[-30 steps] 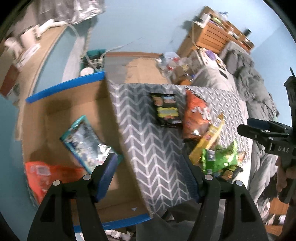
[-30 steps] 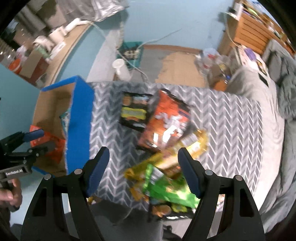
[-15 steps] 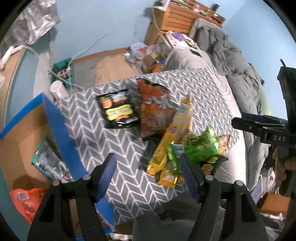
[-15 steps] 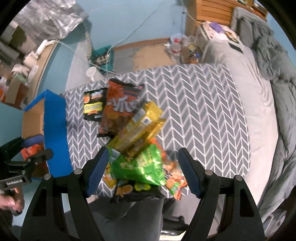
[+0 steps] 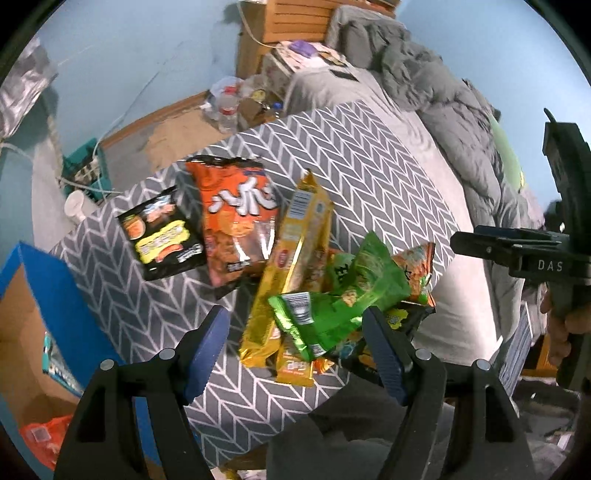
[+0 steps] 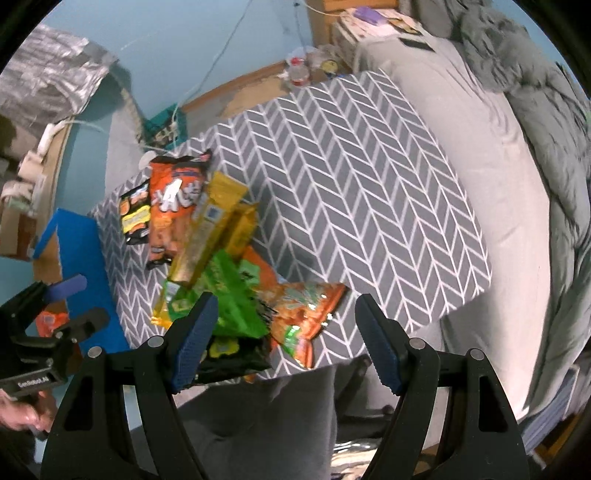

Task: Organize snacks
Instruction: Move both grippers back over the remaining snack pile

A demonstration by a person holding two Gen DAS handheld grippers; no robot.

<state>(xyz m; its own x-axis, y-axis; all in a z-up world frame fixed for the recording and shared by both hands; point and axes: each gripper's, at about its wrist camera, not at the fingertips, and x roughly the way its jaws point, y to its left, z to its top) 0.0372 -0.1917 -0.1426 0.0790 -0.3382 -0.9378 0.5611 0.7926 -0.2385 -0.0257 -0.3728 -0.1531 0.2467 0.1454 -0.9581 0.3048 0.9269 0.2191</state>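
Note:
A pile of snack bags lies on the grey chevron table [image 5: 369, 162]: a black bag [image 5: 162, 232], an orange bag [image 5: 236, 218], a long yellow pack [image 5: 291, 266], a green bag [image 5: 343, 299] and an orange-green bag [image 6: 306, 306]. My left gripper [image 5: 295, 339] is open and empty above the pile's near end. My right gripper [image 6: 284, 332] is open and empty above the orange-green bag and the table's near edge. A blue-edged cardboard box [image 5: 44, 295] at the left holds a teal pack [image 5: 55, 362] and an orange bag [image 5: 40, 439].
A grey bed [image 6: 517, 184] with rumpled bedding runs along the right. Bottles and clutter [image 5: 236, 103] sit on the floor beyond the table. A wooden shelf [image 5: 288, 22] stands at the back. The person's grey-clad lap [image 6: 266, 417] is below the table edge.
Both grippers have swung right, away from the box and over the snack pile. The box has slid to the left edge of both views. Both grippers stay open.

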